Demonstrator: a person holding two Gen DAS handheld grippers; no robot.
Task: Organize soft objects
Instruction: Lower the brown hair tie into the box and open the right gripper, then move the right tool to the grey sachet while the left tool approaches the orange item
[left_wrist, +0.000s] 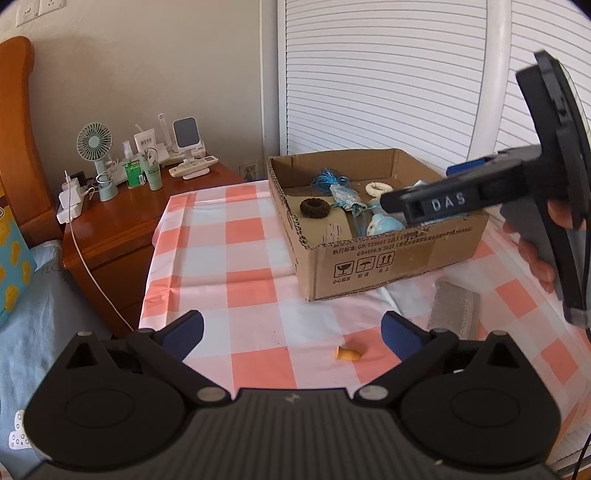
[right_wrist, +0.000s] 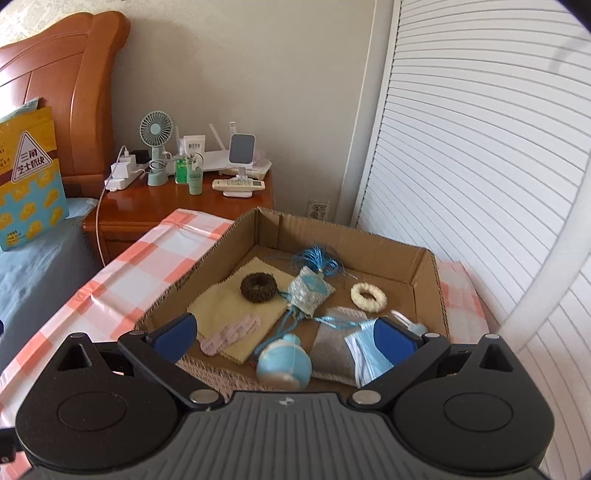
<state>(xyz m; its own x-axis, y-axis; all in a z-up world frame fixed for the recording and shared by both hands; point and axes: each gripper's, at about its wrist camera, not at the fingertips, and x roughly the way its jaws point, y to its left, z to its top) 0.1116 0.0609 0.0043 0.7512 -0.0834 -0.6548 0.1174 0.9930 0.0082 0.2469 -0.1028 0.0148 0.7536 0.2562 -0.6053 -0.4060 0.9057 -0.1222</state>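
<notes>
An open cardboard box (right_wrist: 428, 273) stands on the checked tablecloth and holds soft items. Among them are a brown scrunchie (right_wrist: 258, 288), a white scrunchie (right_wrist: 368, 296), a sachet with a blue tassel (right_wrist: 310, 293), a yellow cloth (right_wrist: 229, 310), a light blue plush toy (right_wrist: 284, 367), a grey cloth (right_wrist: 332, 350) and a blue face mask (right_wrist: 369, 350). My right gripper (right_wrist: 284, 336) hovers over the box's near side, open wide with nothing between its pads. My left gripper (left_wrist: 291, 332) is open low over the table. An orange earplug (left_wrist: 347, 355) lies just ahead of it, and a grey cloth (left_wrist: 454, 310) lies to the right.
The right gripper's finger (left_wrist: 443, 203) and the person's hand (left_wrist: 535, 254) reach over the box (left_wrist: 369, 266) from the right. A wooden nightstand (left_wrist: 122, 229) with a small fan, bottles and remotes stands at the left. White louvred doors (left_wrist: 388, 81) are behind the box, and a bed is at the far left.
</notes>
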